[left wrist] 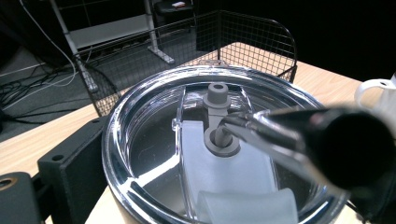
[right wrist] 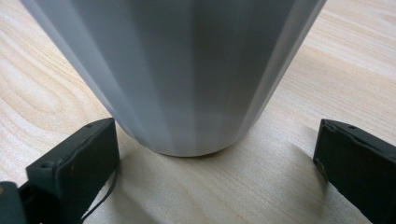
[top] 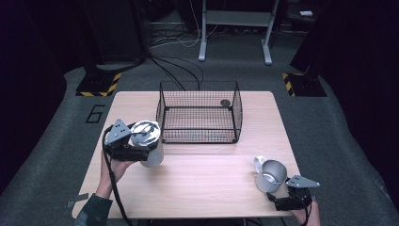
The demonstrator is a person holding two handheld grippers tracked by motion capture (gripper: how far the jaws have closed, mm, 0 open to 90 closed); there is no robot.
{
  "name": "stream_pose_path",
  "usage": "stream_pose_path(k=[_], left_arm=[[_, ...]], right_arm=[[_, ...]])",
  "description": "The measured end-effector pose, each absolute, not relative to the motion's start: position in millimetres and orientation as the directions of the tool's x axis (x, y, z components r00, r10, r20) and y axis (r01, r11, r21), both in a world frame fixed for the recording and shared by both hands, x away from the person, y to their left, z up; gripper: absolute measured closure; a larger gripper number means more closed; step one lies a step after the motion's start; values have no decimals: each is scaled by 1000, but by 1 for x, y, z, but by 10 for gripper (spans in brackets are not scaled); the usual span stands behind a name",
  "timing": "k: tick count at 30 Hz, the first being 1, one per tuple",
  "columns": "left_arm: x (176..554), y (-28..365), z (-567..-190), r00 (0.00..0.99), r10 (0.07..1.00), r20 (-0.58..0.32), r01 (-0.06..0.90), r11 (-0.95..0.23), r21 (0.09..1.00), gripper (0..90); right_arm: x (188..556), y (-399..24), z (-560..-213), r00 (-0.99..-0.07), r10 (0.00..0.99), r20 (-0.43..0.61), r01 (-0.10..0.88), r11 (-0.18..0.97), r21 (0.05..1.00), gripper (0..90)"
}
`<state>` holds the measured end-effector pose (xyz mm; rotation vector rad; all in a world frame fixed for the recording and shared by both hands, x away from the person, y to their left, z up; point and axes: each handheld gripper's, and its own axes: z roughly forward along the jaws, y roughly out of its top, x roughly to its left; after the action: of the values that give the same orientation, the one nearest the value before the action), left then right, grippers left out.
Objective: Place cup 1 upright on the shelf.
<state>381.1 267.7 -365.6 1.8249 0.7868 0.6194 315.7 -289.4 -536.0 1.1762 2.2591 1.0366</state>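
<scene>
Two vessels stood upright on the table (top: 197, 179): my left gripper (top: 136, 146) clamped the lidded tumbler (top: 148, 141) at near left, while my right gripper (top: 287, 197), jaws spread, straddled the mug (top: 270, 175) just beyond it. Its base filled my right gripper view; I couldn't see the handle there.
</scene>
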Motion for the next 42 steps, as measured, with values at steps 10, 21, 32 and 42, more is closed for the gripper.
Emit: stream_pose_path(k=[10,21,32,42], left_arm=[[391,255,-361,675,735,64,224,-287,931,38],[403,243,-357,694,718,53,223,-284,932,38],[411,237,-352,703,710,44,221,-277,935,38],[416,235,-340,714,699,39,215,-273,938,38]], right_arm=[[315,-289,-536,-571,821,-1,535,373,758,0],[315,-289,-536,-570,822,2,536,369,759,0],[316,-290,-536,-578,816,-11,525,382,761,0],[315,-289,-536,-569,822,2,536,369,759,0]])
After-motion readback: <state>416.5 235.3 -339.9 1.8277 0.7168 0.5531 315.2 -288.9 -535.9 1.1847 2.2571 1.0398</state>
